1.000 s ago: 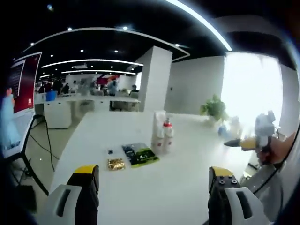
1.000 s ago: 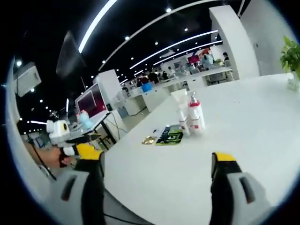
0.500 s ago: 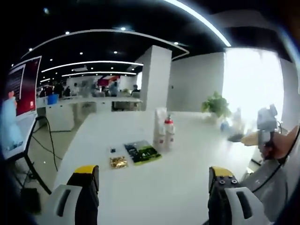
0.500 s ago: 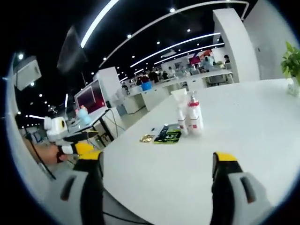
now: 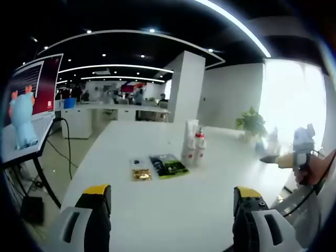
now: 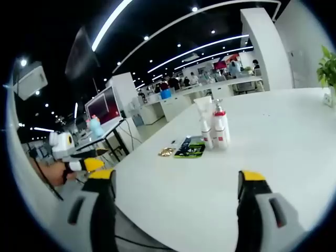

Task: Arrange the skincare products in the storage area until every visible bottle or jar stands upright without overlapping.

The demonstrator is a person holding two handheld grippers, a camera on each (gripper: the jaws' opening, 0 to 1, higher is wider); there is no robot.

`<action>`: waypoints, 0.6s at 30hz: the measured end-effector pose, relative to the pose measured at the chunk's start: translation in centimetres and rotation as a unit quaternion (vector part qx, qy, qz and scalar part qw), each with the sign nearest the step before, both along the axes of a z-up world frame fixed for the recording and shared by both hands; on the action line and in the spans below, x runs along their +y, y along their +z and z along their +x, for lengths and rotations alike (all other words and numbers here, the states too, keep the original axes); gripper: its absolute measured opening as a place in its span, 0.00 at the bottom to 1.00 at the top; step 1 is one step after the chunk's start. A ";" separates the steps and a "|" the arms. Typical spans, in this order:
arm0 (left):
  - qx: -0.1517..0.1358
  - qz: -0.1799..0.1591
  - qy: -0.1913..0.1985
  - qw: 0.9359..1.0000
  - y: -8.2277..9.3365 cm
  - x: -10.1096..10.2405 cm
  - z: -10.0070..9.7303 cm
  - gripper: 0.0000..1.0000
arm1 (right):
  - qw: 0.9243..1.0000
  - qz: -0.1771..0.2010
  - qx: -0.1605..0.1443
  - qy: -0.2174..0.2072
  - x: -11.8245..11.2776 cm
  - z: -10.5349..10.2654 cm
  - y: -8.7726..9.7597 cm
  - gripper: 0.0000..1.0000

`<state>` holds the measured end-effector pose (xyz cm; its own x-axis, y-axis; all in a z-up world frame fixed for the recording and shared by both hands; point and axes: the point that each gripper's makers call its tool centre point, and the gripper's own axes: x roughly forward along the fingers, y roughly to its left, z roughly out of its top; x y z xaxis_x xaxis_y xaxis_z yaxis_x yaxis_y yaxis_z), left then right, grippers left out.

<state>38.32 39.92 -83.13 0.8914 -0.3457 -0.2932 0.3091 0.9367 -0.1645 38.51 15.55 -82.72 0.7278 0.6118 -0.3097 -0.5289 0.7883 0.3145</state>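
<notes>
Bottles (image 5: 194, 147) upright on table (image 5: 173, 205)

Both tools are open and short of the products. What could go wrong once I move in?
1. The white tube and the pump bottle stand tight together, so gripping one may topple the other.
2. The green sachet and gold sachet lie flat in front of them; a low approach by the left tool or right tool may sweep them across the white table.
</notes>
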 end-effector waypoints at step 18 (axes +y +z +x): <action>-0.054 -0.024 0.009 0.998 3.6 -0.3 2.3 1.00 | 1.000 -0.006 -0.003 0.004 0.0 -0.6 -0.1 0.97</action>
